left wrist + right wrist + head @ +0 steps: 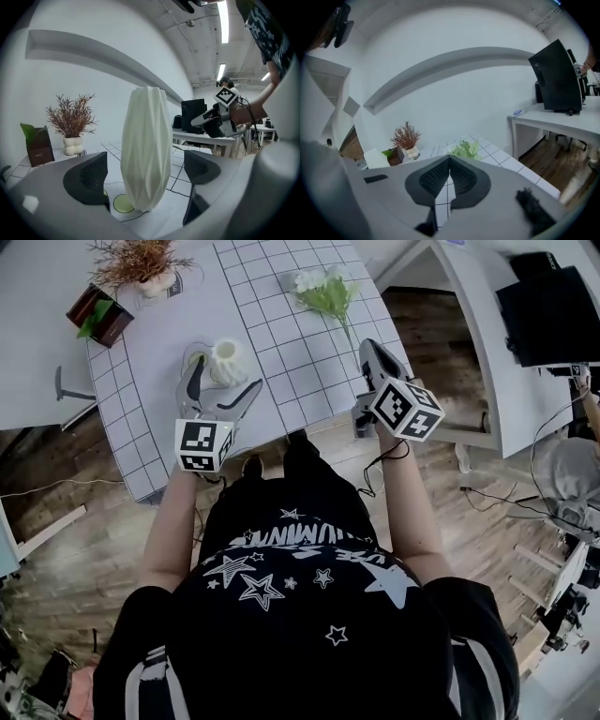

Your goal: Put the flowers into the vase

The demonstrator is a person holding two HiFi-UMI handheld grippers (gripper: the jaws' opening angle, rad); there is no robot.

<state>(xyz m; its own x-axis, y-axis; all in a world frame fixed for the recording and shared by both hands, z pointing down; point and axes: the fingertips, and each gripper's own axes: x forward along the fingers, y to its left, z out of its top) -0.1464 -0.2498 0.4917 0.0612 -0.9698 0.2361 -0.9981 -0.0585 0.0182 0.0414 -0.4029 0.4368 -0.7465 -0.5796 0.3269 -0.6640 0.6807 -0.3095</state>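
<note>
A white ribbed vase [228, 362] stands upright on the grid-marked table [300, 381], near its front edge. My left gripper [223, 382] is open wide, one jaw on each side of the vase. In the left gripper view the vase [146, 150] rises between the dark pads [89, 178], with a gap on both sides. The flowers [325, 292], white blooms with green leaves, lie farther back on the table. My right gripper [378, 360] is shut and holds nothing, just short of the stem ends. In the right gripper view the flowers [465, 149] show beyond its closed tips [449, 174].
A dried plant in a white pot [141, 263] and a brown box with a green leaf [98, 313] stand at the table's far left. A yellow-green disc [123, 203] lies by the vase's foot. A second desk with a dark monitor [548, 315] stands at the right.
</note>
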